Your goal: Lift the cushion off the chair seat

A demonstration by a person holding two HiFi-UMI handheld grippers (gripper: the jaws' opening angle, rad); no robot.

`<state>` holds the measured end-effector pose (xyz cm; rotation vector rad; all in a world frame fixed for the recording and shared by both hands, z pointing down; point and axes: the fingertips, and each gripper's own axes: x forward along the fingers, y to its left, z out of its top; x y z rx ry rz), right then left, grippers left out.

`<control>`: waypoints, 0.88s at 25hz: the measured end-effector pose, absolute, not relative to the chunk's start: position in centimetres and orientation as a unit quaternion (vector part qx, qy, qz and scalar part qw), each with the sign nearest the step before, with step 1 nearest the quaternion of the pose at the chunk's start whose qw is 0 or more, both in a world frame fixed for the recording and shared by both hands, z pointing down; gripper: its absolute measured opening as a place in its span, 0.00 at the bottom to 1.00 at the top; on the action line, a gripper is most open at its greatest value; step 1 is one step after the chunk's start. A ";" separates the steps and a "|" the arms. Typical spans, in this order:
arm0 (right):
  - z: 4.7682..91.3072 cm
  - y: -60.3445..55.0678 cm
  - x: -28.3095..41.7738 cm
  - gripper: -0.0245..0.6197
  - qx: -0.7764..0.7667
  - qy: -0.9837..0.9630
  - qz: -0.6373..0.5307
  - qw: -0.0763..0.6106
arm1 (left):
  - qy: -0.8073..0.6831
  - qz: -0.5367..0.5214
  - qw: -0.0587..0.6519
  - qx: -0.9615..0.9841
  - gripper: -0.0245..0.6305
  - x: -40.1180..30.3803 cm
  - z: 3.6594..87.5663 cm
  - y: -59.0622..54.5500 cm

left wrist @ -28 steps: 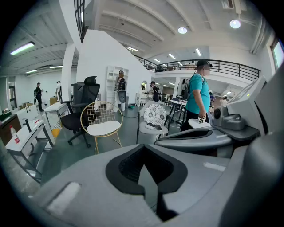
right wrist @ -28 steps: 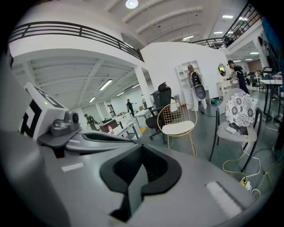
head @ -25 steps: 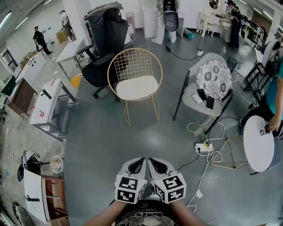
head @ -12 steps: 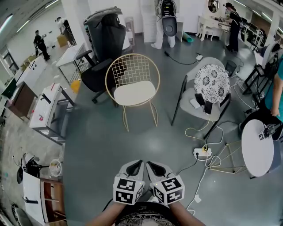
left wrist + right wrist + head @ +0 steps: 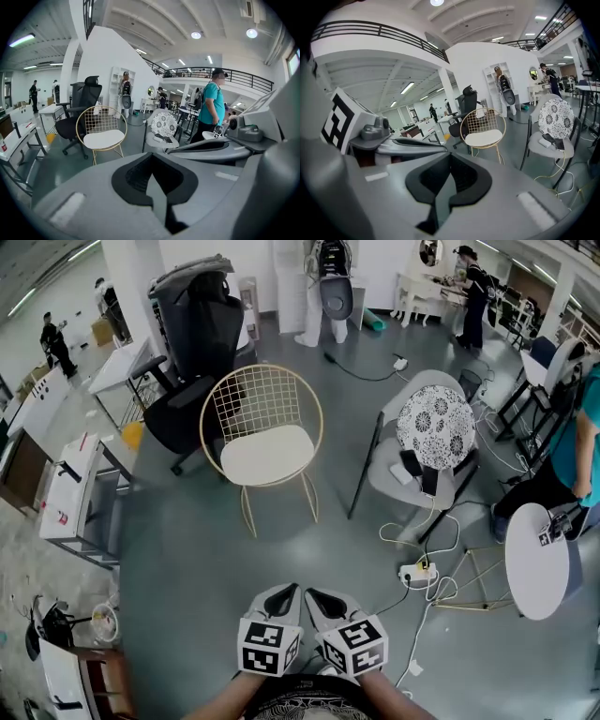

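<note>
A white cushion (image 5: 265, 454) lies on the seat of a gold wire chair (image 5: 262, 401) in the middle of the head view, well ahead of both grippers. The cushion also shows small and far off in the left gripper view (image 5: 104, 138) and the right gripper view (image 5: 483, 138). My left gripper (image 5: 285, 593) and right gripper (image 5: 319, 596) are held side by side at the bottom centre, above the grey floor, pointing toward the chair. Both are shut with nothing between their jaws, as the left gripper view (image 5: 154, 180) and the right gripper view (image 5: 447, 180) show.
A black office chair (image 5: 183, 381) stands just behind and left of the gold one. A grey chair with a patterned round cushion (image 5: 433, 427) is to its right. A power strip with cables (image 5: 417, 573) lies on the floor right of me, near a round white table (image 5: 539, 559). White desks (image 5: 70, 493) line the left.
The gold chair and cushion have shifted left and down in the head view as I move closer. Both grippers stay together and shut.
</note>
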<state>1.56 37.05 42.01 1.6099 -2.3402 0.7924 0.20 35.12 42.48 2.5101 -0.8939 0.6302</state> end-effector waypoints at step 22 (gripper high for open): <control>41.1 20.4 -4.4 0.04 0.564 -0.775 0.264 0.110 | -0.270 0.205 0.221 0.915 0.03 -5.2 42.2 19.0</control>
